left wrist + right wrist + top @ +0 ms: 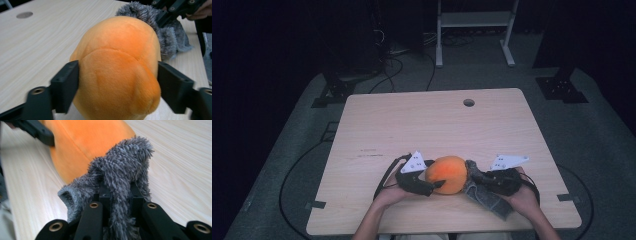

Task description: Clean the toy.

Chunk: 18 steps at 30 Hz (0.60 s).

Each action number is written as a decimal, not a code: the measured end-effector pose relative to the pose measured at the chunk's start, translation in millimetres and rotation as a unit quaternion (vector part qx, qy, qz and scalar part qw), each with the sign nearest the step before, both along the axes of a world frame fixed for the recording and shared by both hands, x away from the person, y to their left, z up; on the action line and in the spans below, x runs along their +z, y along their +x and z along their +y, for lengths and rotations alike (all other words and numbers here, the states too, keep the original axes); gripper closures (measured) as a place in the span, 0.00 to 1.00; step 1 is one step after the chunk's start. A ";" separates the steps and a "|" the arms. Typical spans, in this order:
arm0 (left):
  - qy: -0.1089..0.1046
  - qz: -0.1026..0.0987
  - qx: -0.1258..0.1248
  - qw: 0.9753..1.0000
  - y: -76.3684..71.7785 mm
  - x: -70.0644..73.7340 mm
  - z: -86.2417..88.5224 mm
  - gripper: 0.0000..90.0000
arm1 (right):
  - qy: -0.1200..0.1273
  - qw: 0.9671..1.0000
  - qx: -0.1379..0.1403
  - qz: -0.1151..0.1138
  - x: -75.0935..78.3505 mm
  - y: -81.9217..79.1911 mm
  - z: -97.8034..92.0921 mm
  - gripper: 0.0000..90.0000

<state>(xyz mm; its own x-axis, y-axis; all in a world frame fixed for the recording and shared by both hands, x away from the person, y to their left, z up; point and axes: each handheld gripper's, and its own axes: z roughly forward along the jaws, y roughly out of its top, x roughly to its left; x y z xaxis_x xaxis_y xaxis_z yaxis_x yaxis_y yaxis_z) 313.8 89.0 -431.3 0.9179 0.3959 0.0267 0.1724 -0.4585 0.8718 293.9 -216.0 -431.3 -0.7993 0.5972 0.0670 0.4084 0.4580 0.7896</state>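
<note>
Clamping orange plush (117,67) between left hand-held gripper (117,87) jaws | right hand-held gripper (118,192) pinching grey cloth (122,167)

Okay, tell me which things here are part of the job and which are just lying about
In the job:
orange plush, gripped by the left gripper
grey fuzzy cloth, pinched by the right gripper

Lying about:
white metal stand behind the table
floor cables
</note>
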 end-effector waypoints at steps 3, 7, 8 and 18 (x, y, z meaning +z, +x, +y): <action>0.007 -0.027 -0.022 0.999 -3.6 -1.8 0.3 0.38 | 0.030 0.999 -0.006 -0.012 10.9 -1.5 -6.2 0.86; 0.010 -0.034 -0.027 0.999 -4.7 -2.2 -0.4 0.38 | 0.056 0.998 0.018 -0.030 23.7 -4.4 4.9 0.86; 0.009 -0.032 -0.026 0.999 -4.5 -2.2 -0.5 0.37 | 0.042 0.998 0.022 -0.028 19.6 -3.9 10.0 0.86; 0.003 -0.013 -0.002 1.000 -2.8 -0.6 -1.8 0.34 | 0.013 1.000 -0.009 -0.005 5.4 2.7 -7.1 0.86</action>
<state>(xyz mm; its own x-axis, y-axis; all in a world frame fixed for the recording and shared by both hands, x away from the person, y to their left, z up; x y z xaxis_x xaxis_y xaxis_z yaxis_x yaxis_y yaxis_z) 311.0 87.1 -432.0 0.9185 0.3919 0.0532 0.1476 -0.4644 0.8732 296.6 -223.1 -425.9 -0.7887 0.6103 0.0737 0.4081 0.4300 0.8053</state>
